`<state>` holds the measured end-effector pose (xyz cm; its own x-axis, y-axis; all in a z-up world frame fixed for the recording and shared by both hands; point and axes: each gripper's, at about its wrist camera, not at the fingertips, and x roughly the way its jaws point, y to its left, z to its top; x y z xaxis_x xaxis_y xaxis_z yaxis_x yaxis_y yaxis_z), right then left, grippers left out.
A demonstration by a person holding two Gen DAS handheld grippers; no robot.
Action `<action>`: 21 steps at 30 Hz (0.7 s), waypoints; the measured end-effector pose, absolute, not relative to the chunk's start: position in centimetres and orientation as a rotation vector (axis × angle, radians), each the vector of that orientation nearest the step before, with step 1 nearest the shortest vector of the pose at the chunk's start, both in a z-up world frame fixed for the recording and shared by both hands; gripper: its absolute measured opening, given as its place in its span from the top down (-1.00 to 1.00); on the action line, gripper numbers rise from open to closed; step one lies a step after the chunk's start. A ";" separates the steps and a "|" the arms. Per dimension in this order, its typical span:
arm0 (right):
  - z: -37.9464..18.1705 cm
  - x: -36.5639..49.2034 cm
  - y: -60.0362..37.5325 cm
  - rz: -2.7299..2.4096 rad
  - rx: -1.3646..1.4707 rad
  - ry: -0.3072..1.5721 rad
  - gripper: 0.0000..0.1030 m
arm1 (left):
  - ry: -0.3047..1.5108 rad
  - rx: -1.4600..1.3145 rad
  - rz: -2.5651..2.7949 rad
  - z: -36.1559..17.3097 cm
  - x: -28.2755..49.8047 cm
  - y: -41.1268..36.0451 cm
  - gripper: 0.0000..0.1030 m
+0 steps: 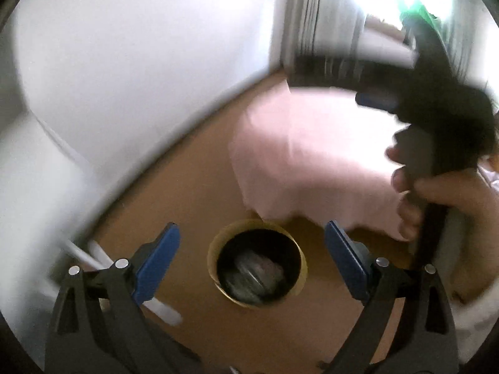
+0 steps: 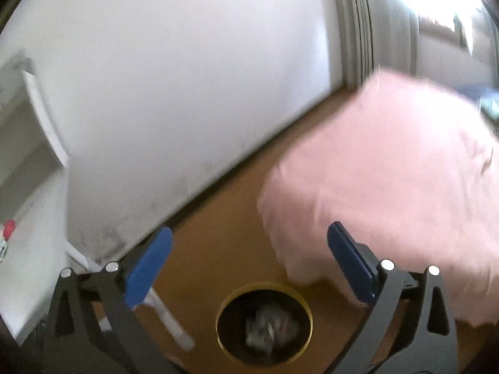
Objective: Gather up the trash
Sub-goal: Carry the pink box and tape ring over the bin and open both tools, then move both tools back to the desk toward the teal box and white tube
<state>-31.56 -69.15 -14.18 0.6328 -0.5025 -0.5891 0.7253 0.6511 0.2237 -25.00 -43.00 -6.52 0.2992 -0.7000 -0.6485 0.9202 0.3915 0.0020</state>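
Down on the brown floor stands a round bin with a yellowish rim, and both wrist views are smeared by blur, so much stays hard to read. At the far left a white shelf unit is cut off by the lens edge; a small red-capped thing on it is too blurred to name. Pale tubes at the foot of the white wall run behind the blue pads and are partly hidden.

Inside the bin lies crumpled trash — greyish and whitish, with a touch of red, its make unclear. In the left wrist view the trash is only a streaked lump in the dark interior.

The left gripper has its jaws spread wide, nothing between the pads, the bin showing through the gap from above. The right gripper is likewise spread and empty, with the bin low between its fingers.

Just right of the bin a pink cloth drapes over something, reaching the floor — what it covers is hidden. At the far right of the left wrist view a hand grips the dark handle of the other gripper, which blocks the bright window behind.
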 end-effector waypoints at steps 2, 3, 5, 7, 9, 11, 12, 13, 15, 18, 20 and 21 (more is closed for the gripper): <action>-11.9 -32.4 -67.6 -0.685 0.471 0.459 -0.87 | 0.531 0.383 -1.024 -3.3 -24.2 -39.6 -0.76; -10.7 -32.7 -66.7 -0.656 0.474 0.426 -0.87 | 0.497 0.321 -0.989 -1.2 -23.1 -36.8 -0.76; -8.9 -32.7 -64.8 -0.599 0.456 0.394 -0.87 | 0.472 0.220 -0.880 1.6 -20.5 -31.2 -0.82; -7.6 -32.0 -62.2 -0.531 0.412 0.386 -0.87 | 0.469 0.175 -0.790 2.9 -18.3 -27.0 -0.82; -6.9 -30.2 -59.5 -0.450 0.367 0.410 -0.87 | 0.459 0.146 -0.641 3.7 -15.4 -21.4 -0.82; -6.7 -28.0 -56.6 -0.368 0.325 0.442 -0.87 | 0.468 0.128 -0.476 3.8 -12.5 -15.6 -0.82; -6.6 -26.7 -55.0 -0.325 0.297 0.461 -0.87 | 0.475 0.126 -0.423 3.8 -11.5 -13.9 -0.82; -6.7 -25.5 -53.5 -0.291 0.273 0.479 -0.87 | 0.493 0.123 -0.348 3.5 -10.1 -11.1 -0.83; -7.0 -22.3 -50.2 -0.215 0.220 0.521 -0.87 | 0.550 0.129 -0.295 3.0 -8.2 -8.0 -0.87; -7.3 -18.1 -45.6 -0.123 0.181 0.567 -0.87 | 0.663 0.157 -0.298 1.1 -4.7 -4.8 -0.87; -7.3 -15.4 -42.9 -0.072 0.167 0.593 -0.87 | 0.710 0.117 -0.316 0.2 -2.3 -3.3 -0.87; -7.3 -13.6 -41.6 -0.044 0.158 0.608 -0.87 | 0.740 0.084 -0.327 -0.5 -1.0 -3.2 -0.87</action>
